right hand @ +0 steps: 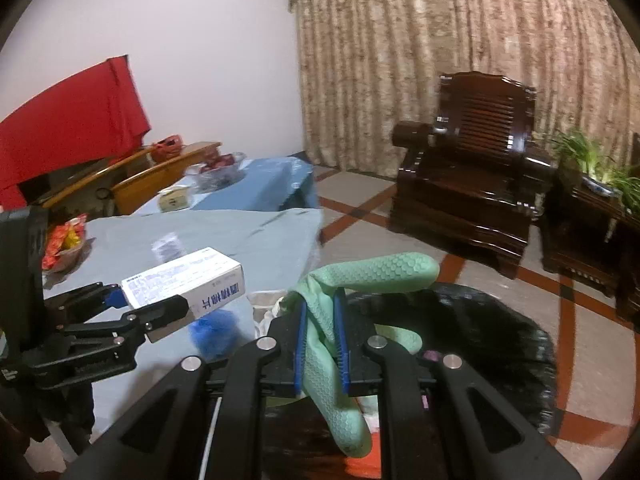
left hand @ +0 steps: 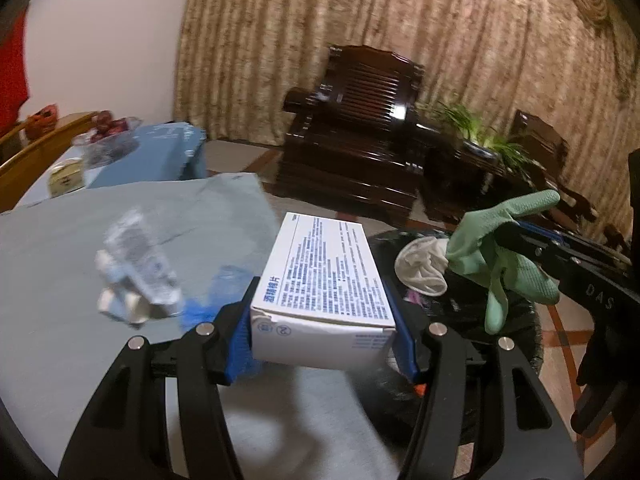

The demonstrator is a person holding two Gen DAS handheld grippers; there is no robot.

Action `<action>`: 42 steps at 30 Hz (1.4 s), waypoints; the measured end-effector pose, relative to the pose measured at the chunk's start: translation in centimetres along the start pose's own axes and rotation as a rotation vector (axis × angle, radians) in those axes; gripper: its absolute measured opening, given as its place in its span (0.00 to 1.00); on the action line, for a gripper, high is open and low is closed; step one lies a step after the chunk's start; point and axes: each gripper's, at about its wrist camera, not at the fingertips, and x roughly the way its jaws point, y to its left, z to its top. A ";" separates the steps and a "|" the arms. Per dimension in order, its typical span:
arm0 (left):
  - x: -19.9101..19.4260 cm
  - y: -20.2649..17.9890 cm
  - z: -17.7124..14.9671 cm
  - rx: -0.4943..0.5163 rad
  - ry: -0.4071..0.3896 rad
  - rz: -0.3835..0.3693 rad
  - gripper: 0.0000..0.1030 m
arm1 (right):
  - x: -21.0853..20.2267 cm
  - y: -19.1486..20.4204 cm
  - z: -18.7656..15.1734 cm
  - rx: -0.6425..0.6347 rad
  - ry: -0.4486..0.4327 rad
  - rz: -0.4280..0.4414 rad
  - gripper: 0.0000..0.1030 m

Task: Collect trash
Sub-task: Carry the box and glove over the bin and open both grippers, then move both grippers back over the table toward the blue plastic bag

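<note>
My left gripper (left hand: 324, 322) is shut on a white carton with blue print (left hand: 324, 276), its blue pads pressed on both long sides; the carton hangs over the table edge. The right wrist view shows the same carton (right hand: 184, 280) in the left gripper (right hand: 144, 300). My right gripper (right hand: 322, 332) is shut on a pale green rubber glove (right hand: 376, 272) that droops over a black trash bag (right hand: 480, 340). In the left wrist view the glove (left hand: 516, 276) hangs from the right gripper (left hand: 516, 232) above the bag (left hand: 460, 308), with a white lining piece (left hand: 420, 268) beside it.
A table under a grey-blue cloth (left hand: 80, 240) carries a blurred clear wrapper (left hand: 136, 264), a crumpled blue scrap (left hand: 200, 308) and a bowl of snack packets (right hand: 66, 240). Beyond stand a dark wooden armchair (left hand: 352, 140), a potted plant (left hand: 480, 132) and curtains.
</note>
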 end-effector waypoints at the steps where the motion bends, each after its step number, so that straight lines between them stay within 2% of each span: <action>1: 0.7 -0.8 0.0 0.008 0.005 -0.014 0.54 | -0.1 -0.8 -0.1 0.010 0.001 -0.014 0.12; 11: 6.3 -7.3 0.3 0.088 0.038 -0.130 0.54 | 0.0 -7.9 -2.2 0.081 0.052 -0.145 0.12; 13: 7.5 -8.5 0.4 0.100 0.063 -0.170 0.56 | 0.3 -9.1 -2.9 0.101 0.078 -0.174 0.17; 14: 8.0 -8.9 0.4 0.100 0.074 -0.193 0.62 | 0.4 -9.6 -3.1 0.110 0.089 -0.188 0.19; 15: 8.3 -9.0 0.4 0.098 0.081 -0.207 0.73 | 0.5 -9.9 -3.4 0.118 0.098 -0.202 0.21; 17: 8.5 -9.3 0.2 0.090 0.081 -0.220 0.77 | 0.4 -10.5 -3.9 0.132 0.105 -0.221 0.31; 19: 8.3 -9.3 0.1 0.089 0.075 -0.226 0.81 | 0.1 -10.7 -4.3 0.144 0.101 -0.232 0.54; 21: 8.0 -9.0 -0.1 0.093 0.064 -0.211 0.84 | -0.1 -10.5 -4.4 0.133 0.094 -0.239 0.66; 22: 7.7 -8.8 -0.2 0.092 0.063 -0.205 0.84 | -0.2 -10.2 -4.5 0.127 0.093 -0.240 0.72; 24: 7.4 -8.1 -0.3 0.077 0.066 -0.189 0.86 | -0.1 -9.8 -4.5 0.118 0.096 -0.235 0.75; 26: 6.8 -7.3 -0.2 0.061 0.066 -0.171 0.86 | 0.2 -9.2 -4.5 0.100 0.116 -0.244 0.85; 27: 6.6 -7.0 -0.2 0.055 0.065 -0.163 0.87 | 0.5 -8.8 -4.6 0.080 0.141 -0.268 0.93; 29: 5.8 -5.9 0.0 0.032 0.057 -0.143 0.87 | 1.3 -8.4 -5.4 0.043 0.200 -0.300 0.93; 32: 5.1 -4.8 0.3 0.014 0.048 -0.122 0.87 | 1.6 -8.0 -6.1 0.058 0.230 -0.265 0.93; 42: 2.6 -3.6 0.5 0.027 0.006 -0.073 0.87 | 0.1 -6.3 -4.9 0.070 0.160 -0.227 0.93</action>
